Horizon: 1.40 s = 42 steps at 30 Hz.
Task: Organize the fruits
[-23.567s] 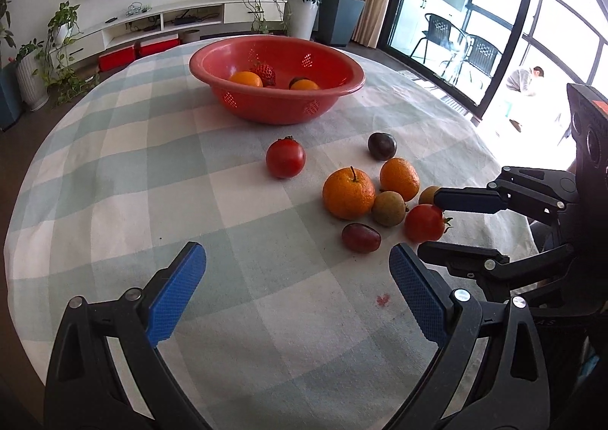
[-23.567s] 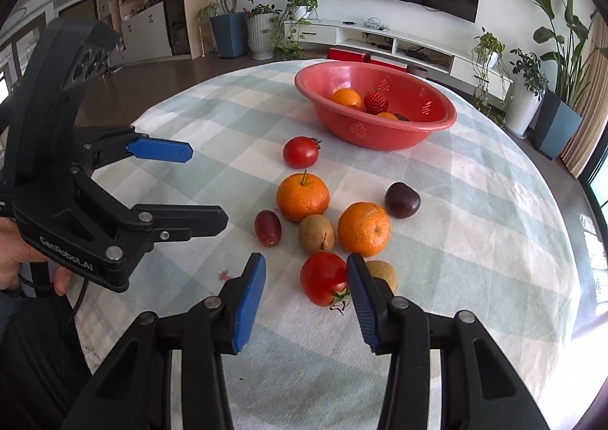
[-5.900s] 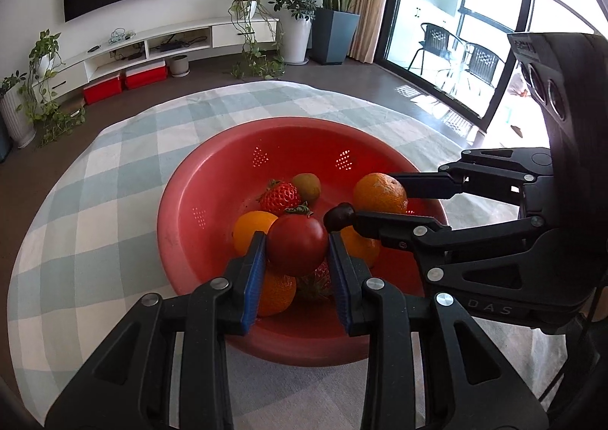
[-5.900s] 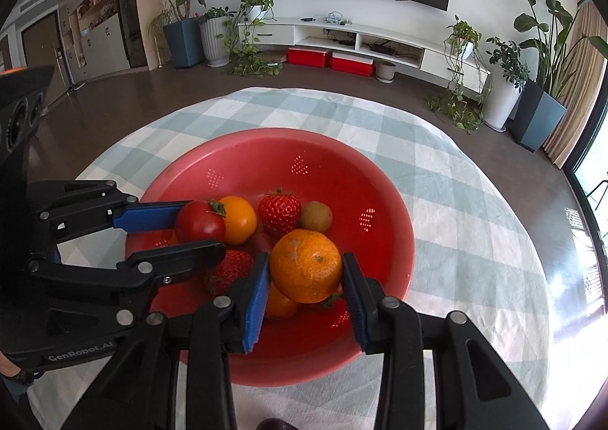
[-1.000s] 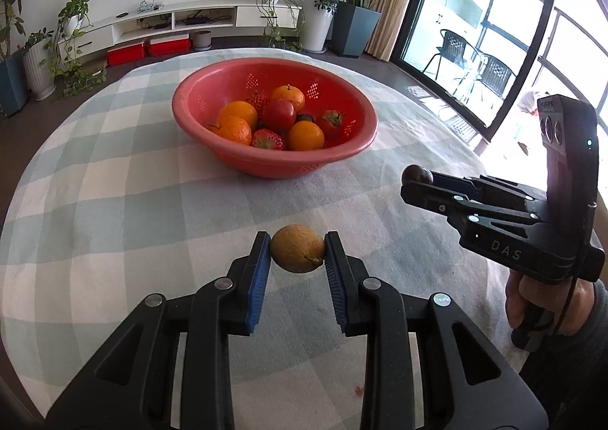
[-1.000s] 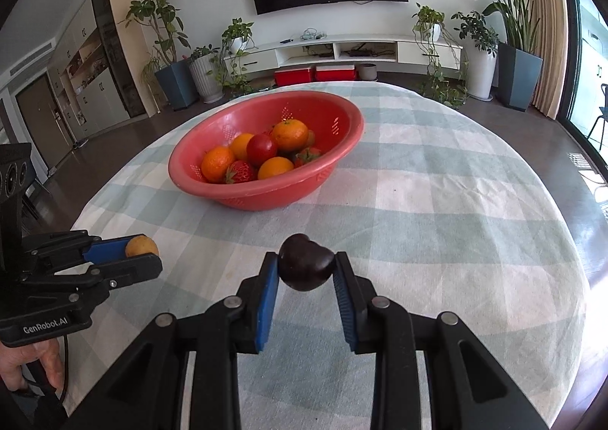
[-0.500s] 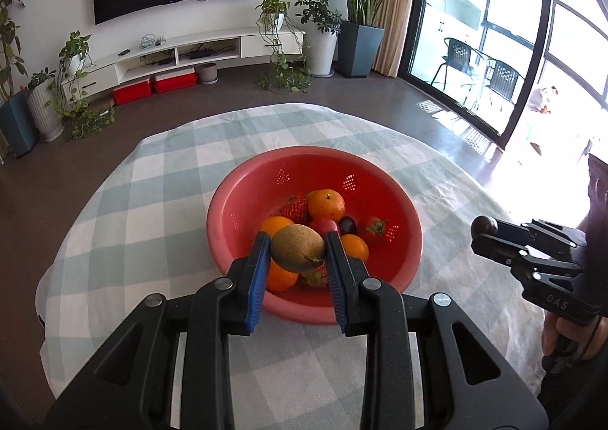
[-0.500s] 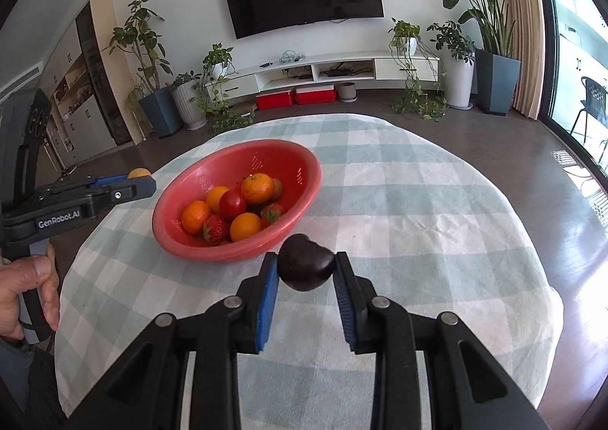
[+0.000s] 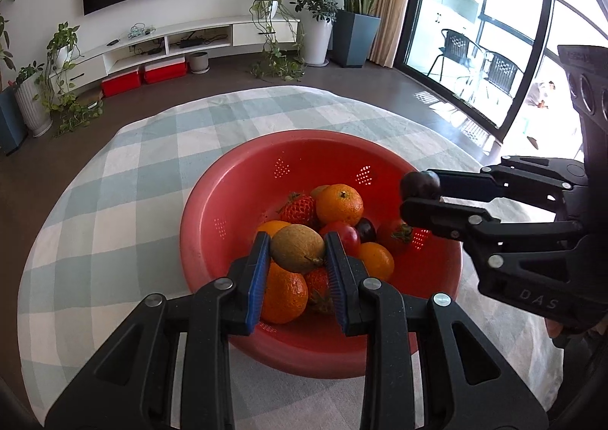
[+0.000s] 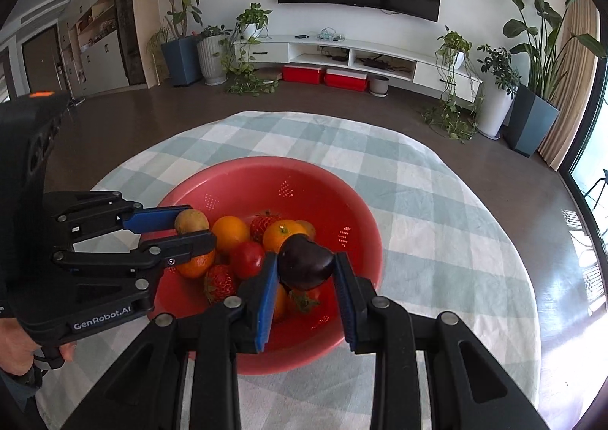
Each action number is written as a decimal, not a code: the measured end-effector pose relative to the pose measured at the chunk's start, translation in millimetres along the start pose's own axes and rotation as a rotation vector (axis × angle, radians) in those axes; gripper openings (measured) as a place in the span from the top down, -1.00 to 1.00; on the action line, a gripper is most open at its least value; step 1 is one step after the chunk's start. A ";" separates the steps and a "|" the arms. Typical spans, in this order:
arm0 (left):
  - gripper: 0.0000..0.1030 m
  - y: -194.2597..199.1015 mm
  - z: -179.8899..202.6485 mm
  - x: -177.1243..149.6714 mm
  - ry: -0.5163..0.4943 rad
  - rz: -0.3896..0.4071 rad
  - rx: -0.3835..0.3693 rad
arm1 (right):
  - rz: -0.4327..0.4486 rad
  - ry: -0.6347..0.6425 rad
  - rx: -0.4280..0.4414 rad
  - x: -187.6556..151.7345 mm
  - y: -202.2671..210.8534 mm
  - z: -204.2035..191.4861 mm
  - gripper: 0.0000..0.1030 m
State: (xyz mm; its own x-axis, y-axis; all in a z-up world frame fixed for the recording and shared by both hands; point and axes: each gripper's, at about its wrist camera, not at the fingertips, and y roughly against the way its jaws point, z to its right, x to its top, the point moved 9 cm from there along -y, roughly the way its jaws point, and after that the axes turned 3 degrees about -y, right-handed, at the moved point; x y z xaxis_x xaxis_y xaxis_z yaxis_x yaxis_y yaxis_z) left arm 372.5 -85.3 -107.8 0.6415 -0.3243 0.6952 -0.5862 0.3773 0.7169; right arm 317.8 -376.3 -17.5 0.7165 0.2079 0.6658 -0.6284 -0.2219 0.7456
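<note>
Now the left gripper (image 9: pixel 298 253) pinches a kiwi (image 9: pixel 298 248) and the right gripper (image 10: pixel 306 270) pinches a dark plum (image 10: pixel 306 266), both above the red bowl (image 9: pixel 235 187). Next they should let go.

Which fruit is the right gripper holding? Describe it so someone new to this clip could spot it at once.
Find the red bowl on the checked tablecloth. Over its near right side, the right gripper is shut on a plum. It is the darkest fruit, glossy near-black purple and heart-shaped, unlike the oranges and strawberries below.
</note>
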 end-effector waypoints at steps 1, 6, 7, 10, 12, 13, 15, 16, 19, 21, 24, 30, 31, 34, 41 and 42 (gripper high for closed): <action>0.47 -1.2 -0.1 -0.1 -0.004 0.001 0.004 | -0.009 0.003 -0.004 -1.8 -3.9 -0.7 0.38; 0.47 -7.1 -1.4 -0.5 0.005 -0.003 0.003 | -0.051 0.032 -0.025 -10.0 -16.6 -2.9 0.38; 0.47 -7.7 -1.3 -1.1 0.004 -0.005 0.005 | -0.053 0.037 -0.029 -10.7 -18.0 -3.3 0.37; 0.47 -10.7 -2.5 -3.2 0.007 -0.014 0.016 | -0.062 0.037 -0.030 -12.5 -20.9 -4.1 0.37; 0.35 -13.0 -3.1 -4.6 0.014 -0.020 0.020 | -0.063 0.034 -0.038 -12.6 -22.6 -4.1 0.35; 0.25 -13.6 -3.4 -5.1 0.017 -0.019 0.025 | -0.063 0.030 -0.037 -12.8 -22.9 -4.1 0.35; -0.06 -13.4 -4.1 -5.2 0.020 -0.012 0.038 | -0.062 0.027 -0.041 -13.5 -23.4 -3.1 0.34; -0.06 -13.0 -4.1 -5.3 0.021 -0.011 0.038 | -0.063 0.026 -0.043 -13.9 -23.8 -2.7 0.33; -0.09 -10.4 -4.2 -5.4 0.027 -0.006 0.040 | -0.057 0.023 -0.046 -13.9 -22.7 -1.0 0.25; -0.14 -8.0 -5.1 -5.3 0.029 -0.004 0.047 | -0.052 0.028 -0.054 -13.2 -22.3 -0.9 0.18; -0.27 -1.1 -6.0 -4.1 0.042 0.008 0.050 | -0.038 0.031 -0.063 -12.3 -17.1 0.5 0.12; -0.73 20.5 -8.5 -0.9 0.066 0.045 0.091 | 0.036 0.045 -0.096 -13.2 12.6 1.3 -0.07; -0.82 24.7 -9.6 -0.9 0.069 0.050 0.109 | 0.056 0.043 -0.107 -14.4 20.4 2.4 -0.11; -1.00 40.9 -10.9 0.4 0.076 0.086 0.138 | 0.118 0.010 -0.125 -21.2 46.6 6.9 -0.36; -1.00 93.2 3.6 1.0 0.042 0.193 0.217 | 0.353 -0.097 -0.147 -44.4 124.6 9.1 -1.00; -1.00 105.2 6.4 0.7 0.055 0.223 0.216 | 0.388 -0.110 -0.140 -48.9 134.7 7.4 -1.00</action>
State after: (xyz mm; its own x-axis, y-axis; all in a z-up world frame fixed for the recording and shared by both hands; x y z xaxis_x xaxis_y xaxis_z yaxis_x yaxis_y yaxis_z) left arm 308.1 -51.4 -31.6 0.5077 -0.2047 0.8369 -0.8031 0.2391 0.5457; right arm 200.4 -423.4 50.2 0.4422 0.0305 0.8964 -0.8874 -0.1303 0.4422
